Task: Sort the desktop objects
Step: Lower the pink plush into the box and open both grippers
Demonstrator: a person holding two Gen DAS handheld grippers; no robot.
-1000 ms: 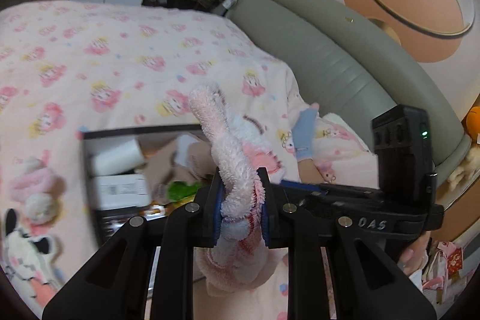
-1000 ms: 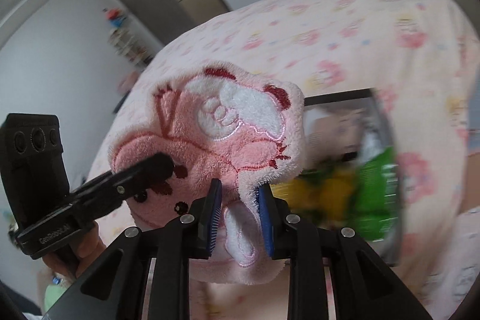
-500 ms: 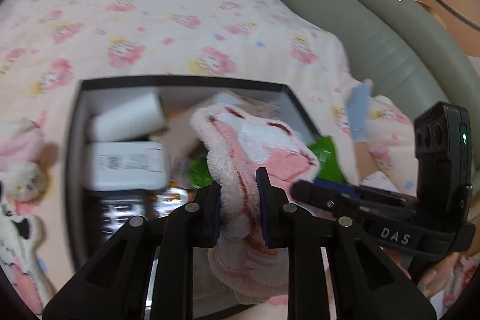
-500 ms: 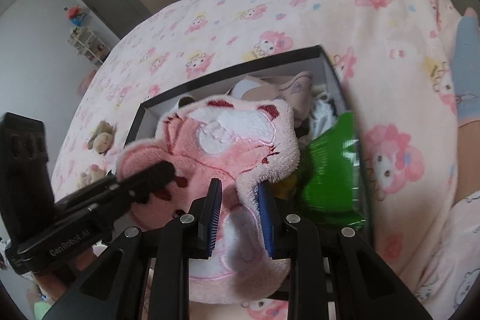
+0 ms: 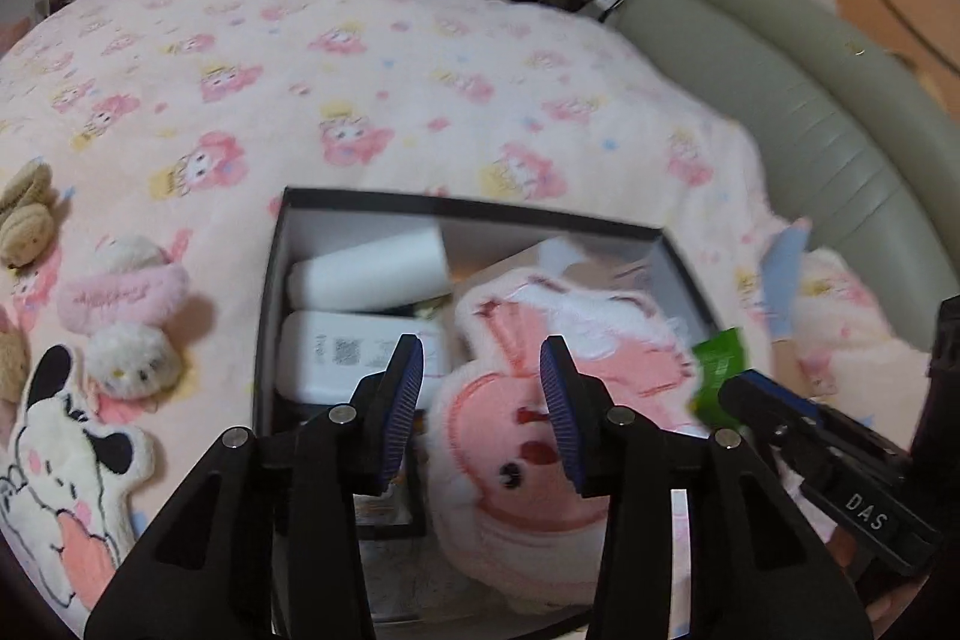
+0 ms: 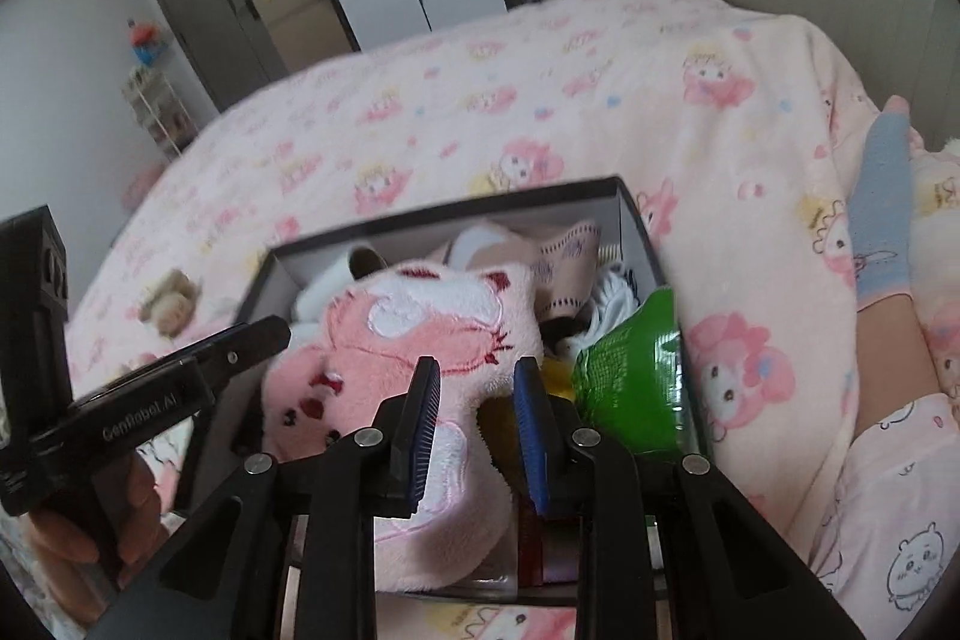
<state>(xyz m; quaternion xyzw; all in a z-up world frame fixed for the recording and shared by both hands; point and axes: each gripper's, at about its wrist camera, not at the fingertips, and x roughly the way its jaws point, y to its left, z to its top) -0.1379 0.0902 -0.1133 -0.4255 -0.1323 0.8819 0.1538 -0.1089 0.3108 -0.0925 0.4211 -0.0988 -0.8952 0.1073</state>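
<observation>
While the pink plush toy lies across the contents of the open black box, part of it hanging over the box's near rim, the left gripper stands released above it: its jaws have just been opening, and the blue pads are clear of the plush on both sides, with the toy below the gap between them. In the right wrist view the right gripper is partly closed, and the pink plush toy lies at its left pad; whether the pads press on the fabric I cannot tell. Inside the box, behind the toy, sit a white roll and a white labelled packet, and a green packet lies against the box's right wall. The box rests on a pink cartoon-print blanket. To the left of the box, on the blanket, lie several small plush toys, well apart from both grippers. A foot in a blue sock rests on the blanket at the right.
</observation>
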